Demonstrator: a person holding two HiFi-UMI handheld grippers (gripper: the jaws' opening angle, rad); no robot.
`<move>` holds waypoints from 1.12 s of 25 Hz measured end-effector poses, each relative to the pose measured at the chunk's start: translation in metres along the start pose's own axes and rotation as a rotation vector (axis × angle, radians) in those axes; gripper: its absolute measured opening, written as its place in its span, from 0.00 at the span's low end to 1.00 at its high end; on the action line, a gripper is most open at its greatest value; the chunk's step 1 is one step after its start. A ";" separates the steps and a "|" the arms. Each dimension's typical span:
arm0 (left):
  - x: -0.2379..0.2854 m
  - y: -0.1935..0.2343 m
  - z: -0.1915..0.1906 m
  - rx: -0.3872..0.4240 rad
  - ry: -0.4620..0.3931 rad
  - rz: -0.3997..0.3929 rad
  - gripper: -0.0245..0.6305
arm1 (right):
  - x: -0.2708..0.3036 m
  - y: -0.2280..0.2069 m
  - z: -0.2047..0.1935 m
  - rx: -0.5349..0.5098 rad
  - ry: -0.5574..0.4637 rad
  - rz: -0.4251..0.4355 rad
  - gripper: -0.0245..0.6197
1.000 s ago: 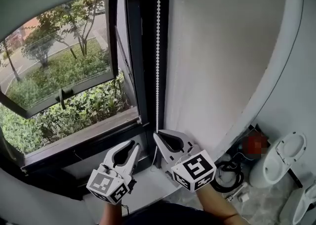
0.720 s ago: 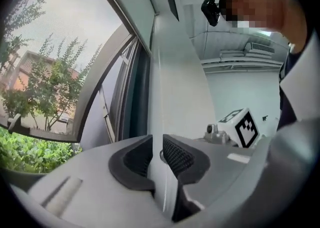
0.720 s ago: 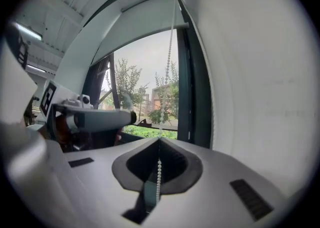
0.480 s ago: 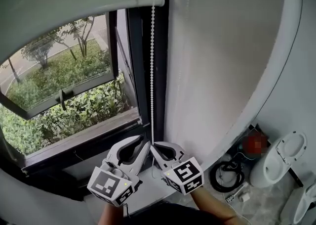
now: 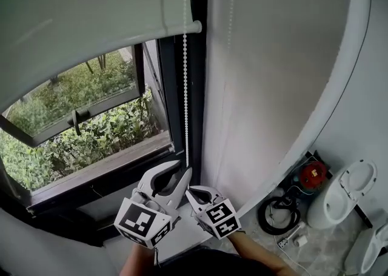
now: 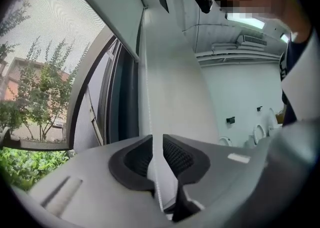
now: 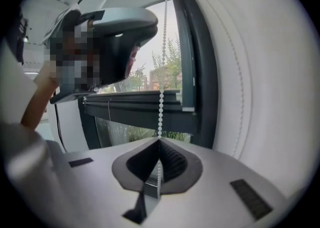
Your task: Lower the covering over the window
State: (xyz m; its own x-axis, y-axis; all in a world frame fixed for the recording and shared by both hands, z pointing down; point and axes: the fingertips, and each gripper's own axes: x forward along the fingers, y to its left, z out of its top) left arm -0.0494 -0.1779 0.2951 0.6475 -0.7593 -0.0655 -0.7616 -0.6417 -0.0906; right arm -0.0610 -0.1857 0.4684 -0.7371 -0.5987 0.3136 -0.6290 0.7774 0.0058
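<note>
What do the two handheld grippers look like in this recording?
Both the left gripper and the right gripper have pale grey moulded shells with looped jaws, black ribbed pads, and a white cube bearing black square markers at the rear.

**A:** Where's the light coming from?

**B:** It's daylight through the window (image 5: 79, 117) at the left of the head view. The wall (image 5: 273, 56) on the right is evenly lit, with only soft shadows.

**A:** Any glare?

**B:** The upper left of the left gripper view is washed out pale. Both gripper views bend hard and go black in the corners.

**A:** Focus?

**B:** The bottom foreground is soft. In the right gripper view the bead chain (image 7: 161, 101) at centre is crisp.
</note>
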 end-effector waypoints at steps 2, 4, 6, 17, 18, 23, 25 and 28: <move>0.003 0.001 -0.002 0.006 0.006 0.001 0.15 | 0.005 0.001 -0.014 0.006 0.027 0.003 0.06; 0.006 0.002 -0.005 0.012 0.015 0.007 0.15 | 0.007 0.002 -0.026 0.017 0.044 0.007 0.06; 0.009 0.002 -0.008 0.015 0.025 0.003 0.15 | 0.009 0.004 -0.034 0.024 0.058 0.009 0.06; 0.018 0.005 -0.012 0.014 0.034 0.003 0.15 | 0.024 0.005 -0.072 0.011 0.157 0.031 0.06; 0.019 0.005 -0.011 0.016 0.034 0.003 0.15 | 0.025 0.006 -0.077 0.013 0.168 0.036 0.06; 0.022 0.006 -0.015 0.024 0.048 0.008 0.15 | 0.031 0.010 -0.089 0.016 0.196 0.057 0.06; 0.023 0.005 -0.016 0.034 0.056 0.006 0.15 | 0.032 0.011 -0.088 0.013 0.200 0.064 0.06; 0.023 0.005 -0.016 0.059 0.066 0.014 0.11 | 0.033 0.010 -0.087 0.013 0.202 0.068 0.06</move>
State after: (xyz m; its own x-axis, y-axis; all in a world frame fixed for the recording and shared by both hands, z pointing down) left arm -0.0383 -0.2004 0.3095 0.6322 -0.7748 -0.0018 -0.7664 -0.6250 -0.1485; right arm -0.0707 -0.1808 0.5612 -0.7140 -0.4934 0.4967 -0.5839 0.8111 -0.0336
